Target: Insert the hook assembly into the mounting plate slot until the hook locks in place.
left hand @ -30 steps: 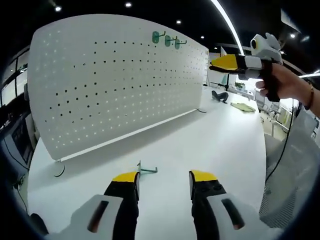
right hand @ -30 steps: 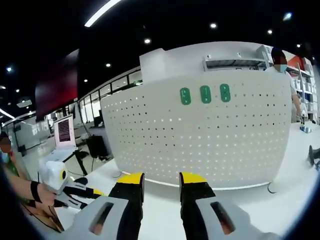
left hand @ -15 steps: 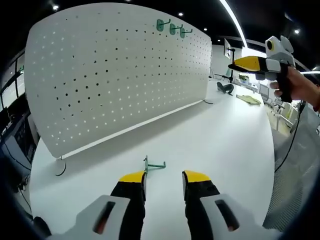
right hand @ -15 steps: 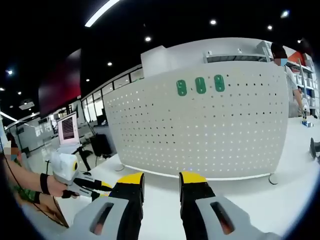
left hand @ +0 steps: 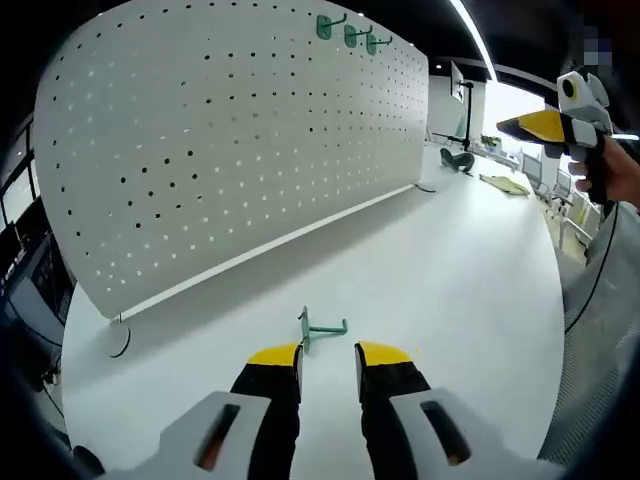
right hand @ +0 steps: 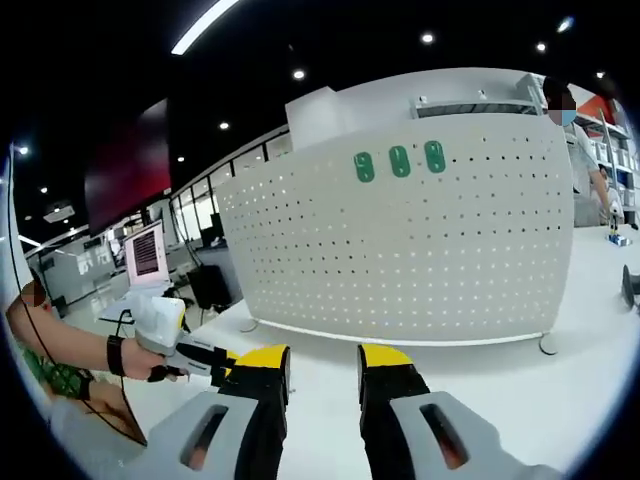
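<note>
The white table [left hand: 450,270] carries a pegboard [left hand: 230,130] along its far edge. My left gripper [left hand: 328,356] is open just before the green hook [left hand: 318,327], not grabbed yet. My right gripper [right hand: 323,358] is open, empty.

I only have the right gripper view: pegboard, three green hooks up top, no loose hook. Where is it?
Observer: The loose green hook lies on the white table, just beyond the left claw tips.
Operator: Is the left claw gripping it?
Observer: No. Its jaws stand apart and the hook lies ahead of them.
Operator: Where's my right claw from there?
Observer: The right claw is in the air at the far right, empty.
</note>
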Demonstrator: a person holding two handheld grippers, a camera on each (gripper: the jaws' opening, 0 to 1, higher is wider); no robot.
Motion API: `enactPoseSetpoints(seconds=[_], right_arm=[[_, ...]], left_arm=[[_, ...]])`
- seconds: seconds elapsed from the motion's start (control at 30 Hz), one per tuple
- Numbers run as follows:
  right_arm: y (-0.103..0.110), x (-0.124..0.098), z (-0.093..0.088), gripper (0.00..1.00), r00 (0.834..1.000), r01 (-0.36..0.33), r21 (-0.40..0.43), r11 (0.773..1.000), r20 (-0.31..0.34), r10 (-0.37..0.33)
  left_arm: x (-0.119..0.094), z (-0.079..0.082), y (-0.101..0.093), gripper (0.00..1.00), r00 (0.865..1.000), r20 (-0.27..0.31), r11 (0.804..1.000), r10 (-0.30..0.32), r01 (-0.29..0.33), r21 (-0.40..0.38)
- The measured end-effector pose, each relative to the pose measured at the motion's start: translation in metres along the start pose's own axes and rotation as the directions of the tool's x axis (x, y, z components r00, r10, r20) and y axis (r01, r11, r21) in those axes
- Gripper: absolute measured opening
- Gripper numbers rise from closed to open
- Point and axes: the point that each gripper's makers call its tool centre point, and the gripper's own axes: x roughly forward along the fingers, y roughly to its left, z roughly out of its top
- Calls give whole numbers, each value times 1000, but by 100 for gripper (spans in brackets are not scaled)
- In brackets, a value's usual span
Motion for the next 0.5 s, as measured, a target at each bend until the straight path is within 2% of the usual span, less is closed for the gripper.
enactPoseSetpoints(seconds=[0.27, 0.5], right_arm=[[12, -1, -13, 27, 999, -32, 29, 999, -22, 33], [15, -1, -25, 25, 998, -29, 52, 998, -54, 32]], left_arm=[[9, -2, 5, 20, 1000, -27, 1000, 9, -9, 10], [20, -4, 13, 16, 998, -55, 999, 39, -38, 14]])
